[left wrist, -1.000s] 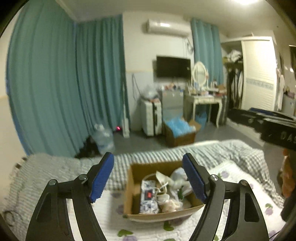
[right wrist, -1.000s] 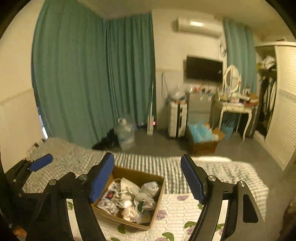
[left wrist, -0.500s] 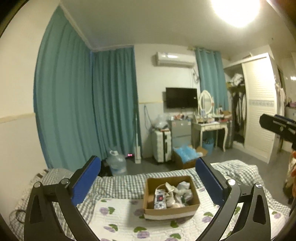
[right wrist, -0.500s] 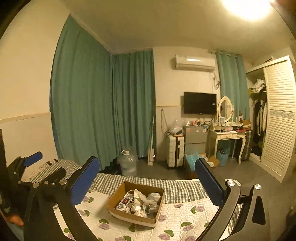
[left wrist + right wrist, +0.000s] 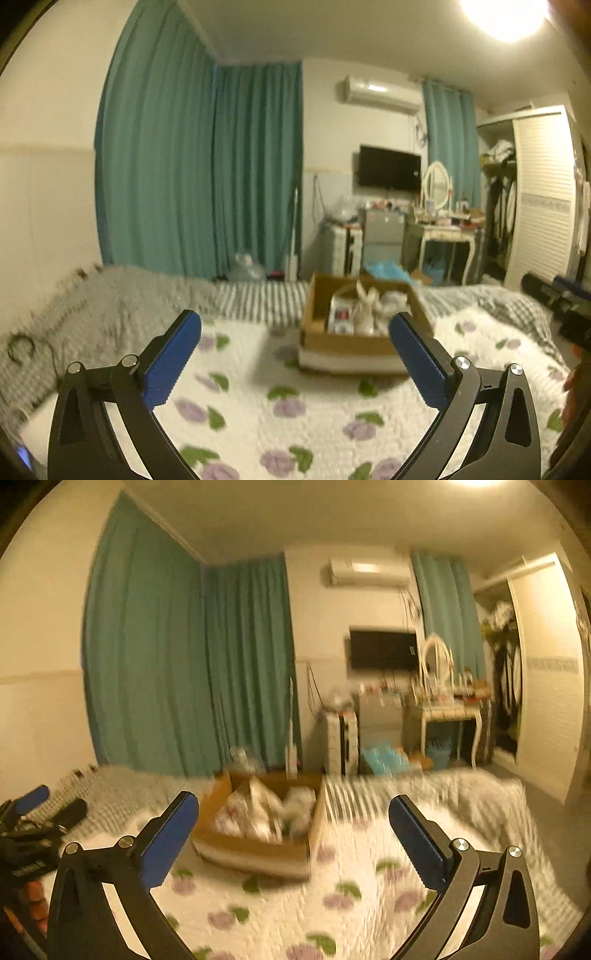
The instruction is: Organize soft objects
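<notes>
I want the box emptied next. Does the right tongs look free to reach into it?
Probably yes. The right tongs are open and empty, pointed toward the box on the quilt. The box's top is open and nothing lies between them; the left tongs sit off to the side.

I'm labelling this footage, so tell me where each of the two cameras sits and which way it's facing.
Left wrist: on the left gripper, open, facing across the floral quilt at the cardboard box; right gripper at right edge.
Right wrist: on the right gripper, open, facing the same box; left gripper at left edge.
Shared: box, quilt, teal curtains, television.
</notes>
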